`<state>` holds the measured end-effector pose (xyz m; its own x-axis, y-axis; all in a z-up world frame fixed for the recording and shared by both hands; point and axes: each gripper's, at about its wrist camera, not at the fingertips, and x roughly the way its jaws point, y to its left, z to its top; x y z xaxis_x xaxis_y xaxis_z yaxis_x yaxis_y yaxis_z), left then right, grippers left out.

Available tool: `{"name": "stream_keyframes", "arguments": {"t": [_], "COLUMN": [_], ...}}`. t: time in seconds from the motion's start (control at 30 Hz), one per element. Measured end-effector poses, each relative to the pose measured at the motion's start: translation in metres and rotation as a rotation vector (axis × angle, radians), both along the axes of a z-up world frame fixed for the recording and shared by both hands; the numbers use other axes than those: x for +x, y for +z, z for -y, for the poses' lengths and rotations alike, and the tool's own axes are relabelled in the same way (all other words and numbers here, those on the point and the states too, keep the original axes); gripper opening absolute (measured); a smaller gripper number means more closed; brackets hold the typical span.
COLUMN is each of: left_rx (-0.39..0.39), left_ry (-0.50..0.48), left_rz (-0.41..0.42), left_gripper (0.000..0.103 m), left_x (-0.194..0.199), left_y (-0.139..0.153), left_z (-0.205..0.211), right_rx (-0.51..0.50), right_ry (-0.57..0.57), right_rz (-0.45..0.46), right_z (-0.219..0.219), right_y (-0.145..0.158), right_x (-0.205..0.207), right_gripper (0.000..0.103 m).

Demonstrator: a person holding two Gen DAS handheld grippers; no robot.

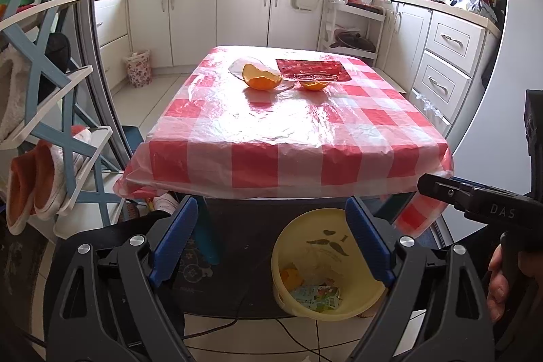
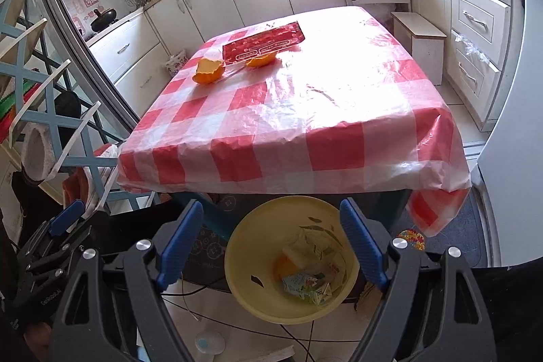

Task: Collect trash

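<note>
Two orange peel halves [image 1: 262,77] [image 1: 314,85] and a flat red wrapper [image 1: 313,70] lie at the far side of the red-checked table [image 1: 281,131]. A pale scrap [image 1: 237,65] lies behind the left peel. They also show in the right wrist view: peels [image 2: 208,70] [image 2: 260,59], wrapper [image 2: 264,41]. A yellow bin [image 1: 325,263] [image 2: 292,256] stands on the floor under the table's near edge, holding a carton and an orange scrap. My left gripper [image 1: 271,240] and right gripper [image 2: 271,243] are open and empty, held low in front of the table over the bin.
A blue-and-white shoe rack [image 1: 51,111] with slippers stands at the left. White kitchen cabinets [image 1: 190,19] line the back and right. A small stool [image 2: 419,39] sits right of the table. Cables [image 2: 298,338] run over the floor tiles.
</note>
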<state>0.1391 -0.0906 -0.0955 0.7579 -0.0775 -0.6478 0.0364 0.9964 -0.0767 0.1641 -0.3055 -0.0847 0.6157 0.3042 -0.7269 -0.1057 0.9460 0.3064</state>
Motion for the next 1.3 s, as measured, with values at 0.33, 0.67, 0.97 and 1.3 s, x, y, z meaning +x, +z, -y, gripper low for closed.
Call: {"name": "stream_keyframes", "arguments": {"t": [0.33,0.67,0.97,1.3], "left_rx": [0.005,0.009,0.010,0.010], "left_ry": [0.018,0.023,0.022,0.022], "left_rz": [0.018,0.021,0.021,0.021], "left_gripper": [0.088,0.090,0.090,0.090], "left_x": [-0.0018,-0.0018,-0.0017,-0.0020], "left_y": [0.0025,0.0027,0.0025,0.0025], "left_z": [-0.0025,-0.0031,-0.0033,-0.0031], "right_rx": [-0.007,-0.011,-0.011,-0.012], "right_ry": [0.009,0.023,0.031,0.036], "right_rz": [0.033,0.049,0.054,0.057], "right_z": [-0.0023,-0.0051,-0.0067,-0.0079], "right_y": [0.0049,0.0072,0.0082,0.0093], "right_x": [-0.0030,-0.0048,-0.0054,-0.0059], "right_gripper": [0.080,0.080,0.080,0.080]}}
